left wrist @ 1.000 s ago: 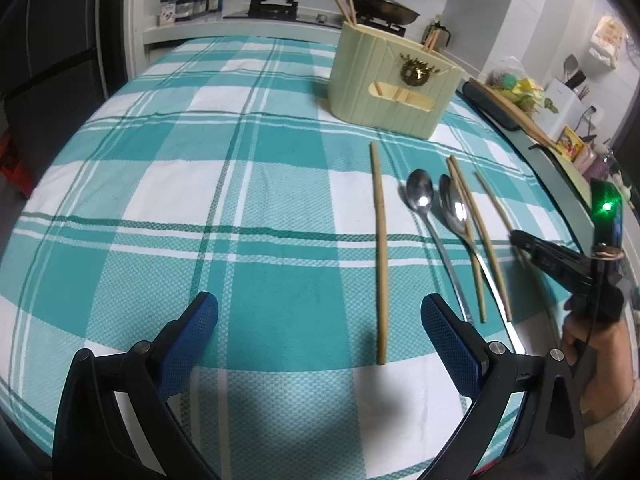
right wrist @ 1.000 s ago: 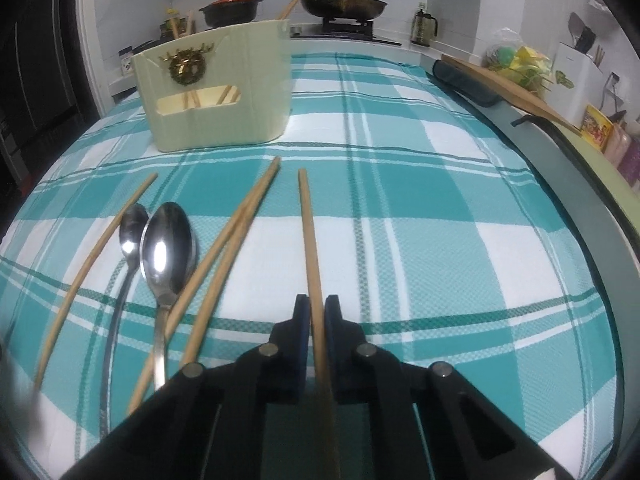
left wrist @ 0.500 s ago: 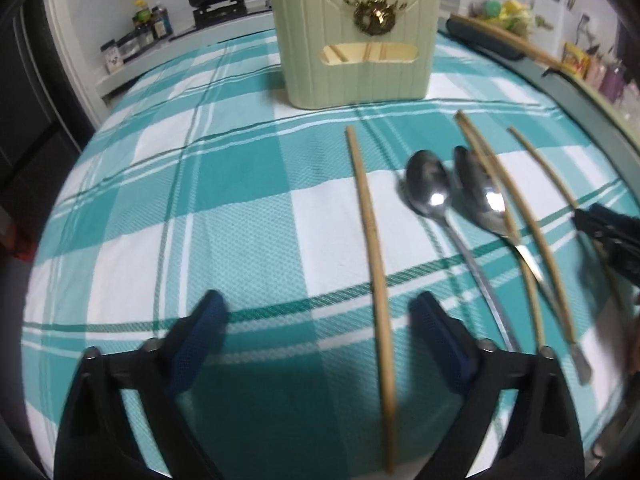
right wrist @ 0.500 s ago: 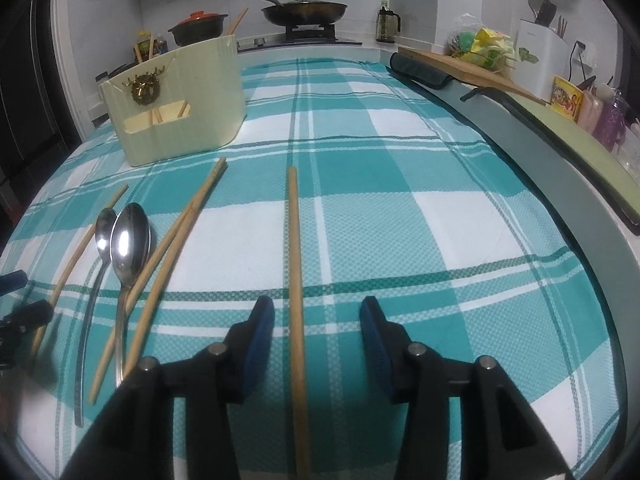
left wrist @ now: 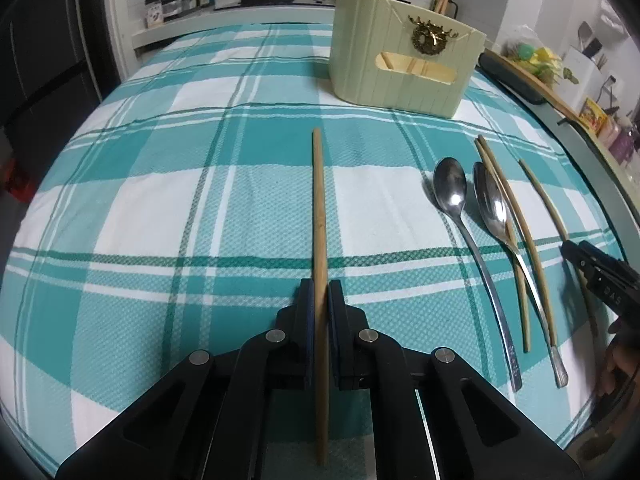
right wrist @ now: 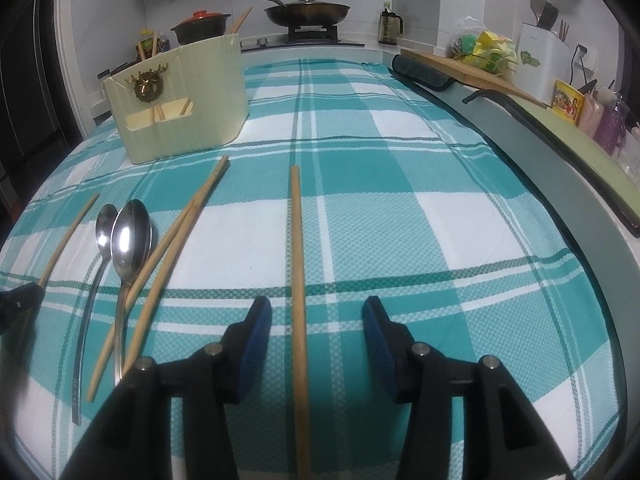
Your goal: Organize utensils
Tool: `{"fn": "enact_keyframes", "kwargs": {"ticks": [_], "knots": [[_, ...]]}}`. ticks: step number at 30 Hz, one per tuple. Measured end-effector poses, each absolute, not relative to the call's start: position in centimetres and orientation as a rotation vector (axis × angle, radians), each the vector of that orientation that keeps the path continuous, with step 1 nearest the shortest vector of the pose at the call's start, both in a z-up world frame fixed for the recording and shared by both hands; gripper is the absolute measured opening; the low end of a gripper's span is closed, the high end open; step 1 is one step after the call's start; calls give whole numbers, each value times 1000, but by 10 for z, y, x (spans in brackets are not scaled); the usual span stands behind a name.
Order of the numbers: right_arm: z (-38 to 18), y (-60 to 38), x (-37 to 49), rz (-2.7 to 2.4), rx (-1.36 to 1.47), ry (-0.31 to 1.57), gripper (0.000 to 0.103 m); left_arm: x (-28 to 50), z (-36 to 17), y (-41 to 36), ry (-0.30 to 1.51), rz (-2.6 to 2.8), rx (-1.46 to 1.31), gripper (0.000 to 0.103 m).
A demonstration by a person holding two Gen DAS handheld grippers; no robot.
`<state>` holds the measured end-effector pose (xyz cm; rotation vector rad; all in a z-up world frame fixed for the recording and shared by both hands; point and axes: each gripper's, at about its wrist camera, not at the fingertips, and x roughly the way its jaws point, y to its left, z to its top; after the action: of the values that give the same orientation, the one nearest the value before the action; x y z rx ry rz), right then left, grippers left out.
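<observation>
Clamped on a bamboo chopstick (left wrist: 319, 216), the left gripper (left wrist: 319, 300) has its blue pads pressed against the stick's near third, with the far end lying on the cloth and pointing toward the holder (left wrist: 404, 68). Across the table the right gripper (right wrist: 318, 330) stands about half open, its pads (right wrist: 256, 330) clear on both sides of another chopstick (right wrist: 297, 264) that lies flat between them, untouched.

Both sticks look light, stiff and smooth, so a pinch should hold them, though a thin round shaft could roll or swivel in flat pads. Gripped so near one end, the left stick will likely droop or pivot when lifted; a hold closer to the middle would probably steady it for the drop into the holder.

Between the two sticks lie two steel spoons (left wrist: 452, 192), side by side and nearly touching, and a pair of chopsticks (right wrist: 176, 244) whose shafts cross the handle of the nearer spoon. Those spoons are probably heavier and slicker, and lie low on the cloth, so they may be harder to pick up.

Everything rests on a teal and white checked tablecloth (left wrist: 160, 184), soft and woven, which should give slightly under the pads. That cream holder stands upright at the far side, already with chopsticks poking out. Beyond it, a kitchen counter carries a stove with a lidded pan (right wrist: 307, 10) and a pot (right wrist: 202, 26).
</observation>
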<state>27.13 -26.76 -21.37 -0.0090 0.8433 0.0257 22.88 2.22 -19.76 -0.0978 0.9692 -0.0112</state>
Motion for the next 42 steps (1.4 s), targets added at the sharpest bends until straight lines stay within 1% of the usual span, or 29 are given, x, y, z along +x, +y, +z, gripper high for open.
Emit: {"fn": "enact_keyframes", "kwargs": {"ticks": [5, 6, 7, 8, 9, 10, 13, 16, 20, 26, 28, 30, 37, 42], "knots": [[-214, -267, 271, 24, -14, 843, 49, 221, -196, 25, 967, -13, -98, 9], [-214, -267, 271, 24, -15, 844, 49, 220, -196, 25, 966, -19, -99, 16], [-214, -267, 271, 24, -15, 843, 49, 219, -196, 24, 964, -25, -99, 27], [-214, -267, 271, 24, -14, 843, 50, 219, -195, 23, 959, -30, -96, 34], [-214, -267, 271, 24, -14, 844, 50, 218, -194, 22, 954, -33, -89, 47], [-214, -266, 271, 24, -15, 844, 50, 217, -193, 19, 947, -34, -78, 56], [-214, -267, 271, 23, -16, 844, 50, 216, -192, 15, 931, -38, -49, 65], [-214, -266, 271, 24, -17, 844, 51, 218, -195, 14, 939, -39, -41, 71], [-214, -266, 271, 23, -17, 844, 51, 220, -201, 13, 951, -32, -24, 75], [-214, -266, 270, 22, -20, 843, 51, 221, -205, 8, 957, -29, 7, 88], [-214, -266, 270, 22, -20, 844, 51, 222, -207, 6, 963, -21, 17, 95], [-214, -265, 270, 22, -21, 844, 51, 223, -208, 7, 970, -11, 14, 98], [-214, -265, 270, 22, -22, 844, 52, 225, -210, 8, 981, -6, 17, 102], [-214, -265, 270, 22, -21, 844, 52, 225, -211, 9, 981, -6, 18, 103]]}}
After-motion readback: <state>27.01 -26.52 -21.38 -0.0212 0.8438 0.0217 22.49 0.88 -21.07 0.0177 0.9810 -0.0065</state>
